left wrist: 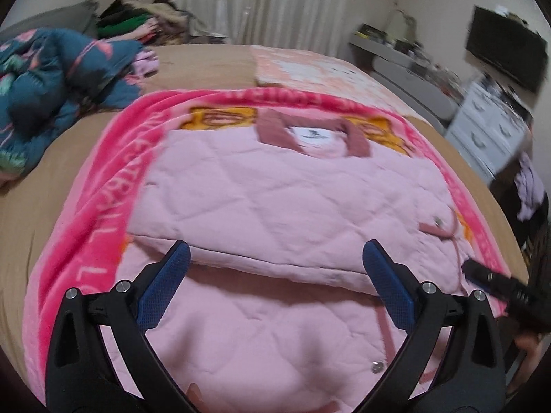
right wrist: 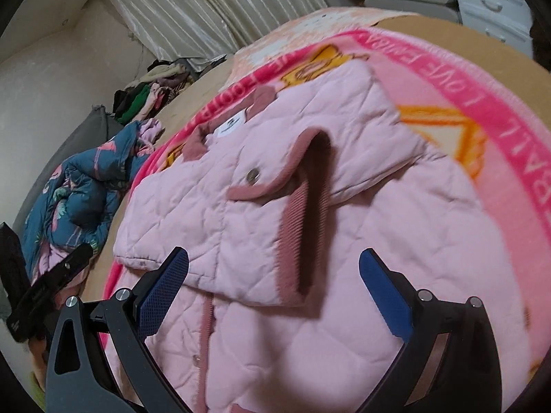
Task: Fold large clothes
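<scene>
On the tan bed [left wrist: 206,65], one bright pink blanket [left wrist: 86,227] is spread, and one pale pink quilted jacket [left wrist: 275,186] is laid on the blanket, partly folded. Beyond the blanket, one crumpled teal quilt [left wrist: 62,69] is seen, cut off at the frame edge. Above the jacket, the left gripper [left wrist: 275,258] and right gripper [right wrist: 273,261] are both held spread wide, nothing between their fingers. Two metal snaps [left wrist: 438,221] are counted on the jacket in the left view.

curtains [left wrist: 220,0] pale | drawers [left wrist: 489,130] white | walls cream | bed [left wrist: 206,65] tan
</scene>
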